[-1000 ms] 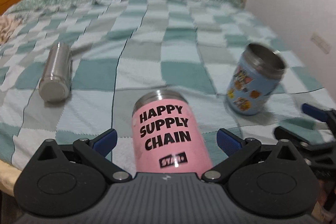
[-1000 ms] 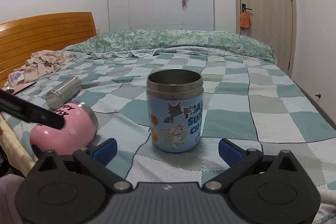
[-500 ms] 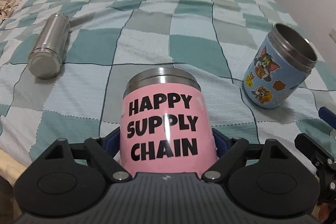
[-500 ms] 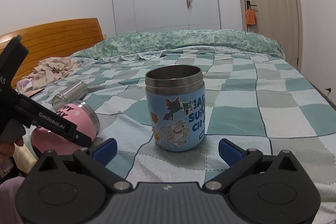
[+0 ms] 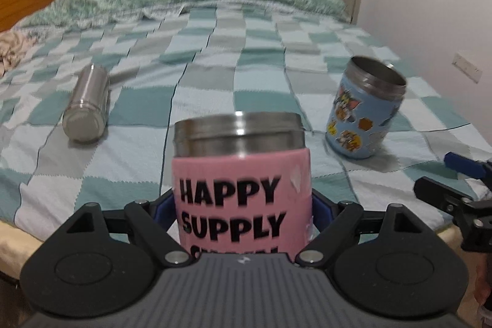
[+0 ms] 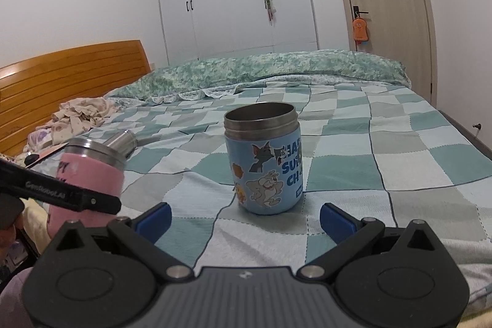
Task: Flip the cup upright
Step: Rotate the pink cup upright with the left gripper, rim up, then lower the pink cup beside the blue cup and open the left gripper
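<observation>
My left gripper [image 5: 241, 206] is shut on a pink cup [image 5: 241, 183] lettered "HAPPY SUPPLY CHAIN". The cup is nearly upright, its steel rim on top, near the bed's front edge. In the right wrist view the pink cup [image 6: 89, 174] shows at the left, leaning a little, with the left gripper's arm across it. My right gripper [image 6: 244, 215] is open and empty, a short way in front of a blue cartoon cup [image 6: 263, 162] that stands upright. The blue cup also shows in the left wrist view [image 5: 364, 117].
A steel bottle [image 5: 87, 109] lies on its side on the checkered bedspread [image 5: 215, 76] at the left. Crumpled clothes [image 6: 80, 119] lie by the wooden headboard [image 6: 70, 73]. A wall and a door [image 6: 384, 5] stand to the right.
My left gripper closed on the pink cup, which lay on its side, and has tipped it up so its rim now faces upward. The right gripper has stayed open near the blue cup.
</observation>
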